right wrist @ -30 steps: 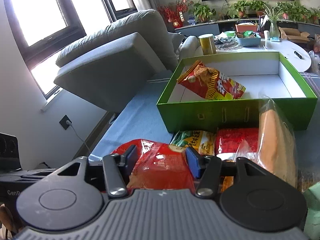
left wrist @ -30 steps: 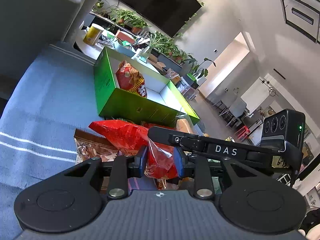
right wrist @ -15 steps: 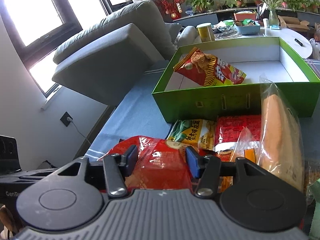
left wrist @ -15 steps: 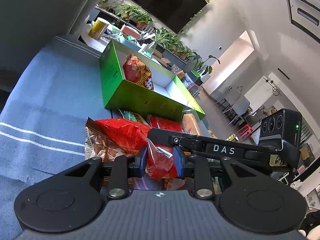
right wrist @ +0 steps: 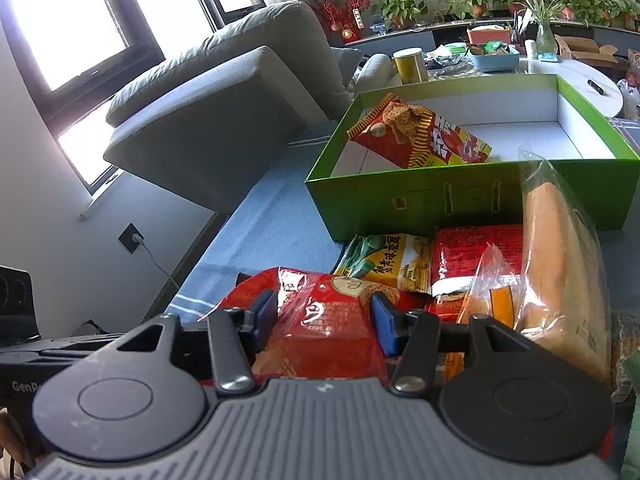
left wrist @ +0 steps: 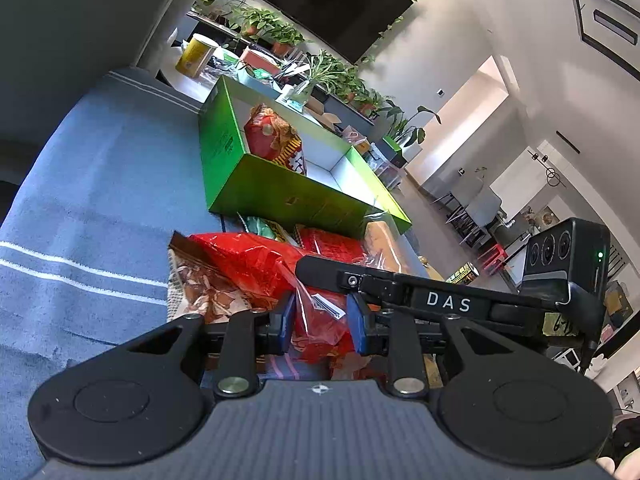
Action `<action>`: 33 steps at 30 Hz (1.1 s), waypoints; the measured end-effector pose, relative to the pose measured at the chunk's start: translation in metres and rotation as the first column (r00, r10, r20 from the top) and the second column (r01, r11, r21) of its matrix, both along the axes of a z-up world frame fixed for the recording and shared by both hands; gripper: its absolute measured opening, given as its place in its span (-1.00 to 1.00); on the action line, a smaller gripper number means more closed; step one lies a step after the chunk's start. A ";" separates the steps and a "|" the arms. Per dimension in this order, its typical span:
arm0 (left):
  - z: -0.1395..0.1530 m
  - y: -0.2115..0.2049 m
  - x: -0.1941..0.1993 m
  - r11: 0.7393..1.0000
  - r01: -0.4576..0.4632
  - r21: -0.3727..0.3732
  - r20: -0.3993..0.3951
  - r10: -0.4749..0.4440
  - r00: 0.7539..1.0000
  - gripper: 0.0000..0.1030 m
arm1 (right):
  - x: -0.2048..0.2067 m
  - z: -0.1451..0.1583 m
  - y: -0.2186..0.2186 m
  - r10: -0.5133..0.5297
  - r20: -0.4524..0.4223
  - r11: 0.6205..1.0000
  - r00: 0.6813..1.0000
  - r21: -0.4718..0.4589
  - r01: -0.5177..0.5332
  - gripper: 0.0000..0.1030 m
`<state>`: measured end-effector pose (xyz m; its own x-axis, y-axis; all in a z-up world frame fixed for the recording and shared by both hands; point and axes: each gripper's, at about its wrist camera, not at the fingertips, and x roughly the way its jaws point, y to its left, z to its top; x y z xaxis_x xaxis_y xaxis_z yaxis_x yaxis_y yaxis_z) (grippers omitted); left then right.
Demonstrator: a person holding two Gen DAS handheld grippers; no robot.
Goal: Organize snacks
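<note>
A large red snack bag (left wrist: 256,264) lies on a pile of snacks on the blue cloth. My left gripper (left wrist: 320,316) is shut on one end of it. My right gripper (right wrist: 326,318) is shut on the same red bag (right wrist: 320,320) from the other side; its body crosses the left wrist view (left wrist: 440,300). A green box (right wrist: 440,200) with a white inside stands beyond, holding one red and yellow snack bag (right wrist: 420,136). The box also shows in the left wrist view (left wrist: 280,196).
In front of the box lie a yellow-green packet (right wrist: 384,260), a red packet (right wrist: 476,256) and a clear bag of bread (right wrist: 560,264). A brown snack bag (left wrist: 200,292) lies under the red one. A grey sofa (right wrist: 224,112) stands left, a white table (right wrist: 560,76) behind.
Both grippers have drawn back a little from the green box with the red bag between them. The box looks smaller and farther off.
</note>
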<state>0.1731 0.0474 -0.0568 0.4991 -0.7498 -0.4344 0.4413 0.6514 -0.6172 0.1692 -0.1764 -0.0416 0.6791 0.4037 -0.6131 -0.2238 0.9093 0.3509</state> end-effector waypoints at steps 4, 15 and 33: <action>0.000 -0.002 0.001 1.000 0.001 0.003 0.006 -0.001 1.000 -0.52 | -0.001 0.001 -0.002 0.002 0.003 1.000 1.000 0.006 -0.002 -0.05; -0.001 -0.001 0.002 1.000 0.000 -0.002 -0.001 0.000 1.000 -0.52 | 0.001 0.001 -0.001 0.001 0.001 1.000 1.000 0.007 -0.001 -0.05; -0.001 0.000 0.001 1.000 -0.001 -0.004 -0.004 0.001 1.000 -0.52 | 0.001 0.000 0.000 -0.004 -0.005 1.000 1.000 0.006 0.004 -0.05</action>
<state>0.1740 0.0473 -0.0582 0.4980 -0.7510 -0.4335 0.4383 0.6494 -0.6214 0.1703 -0.1766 -0.0417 0.6776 0.4045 -0.6142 -0.2180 0.9081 0.3576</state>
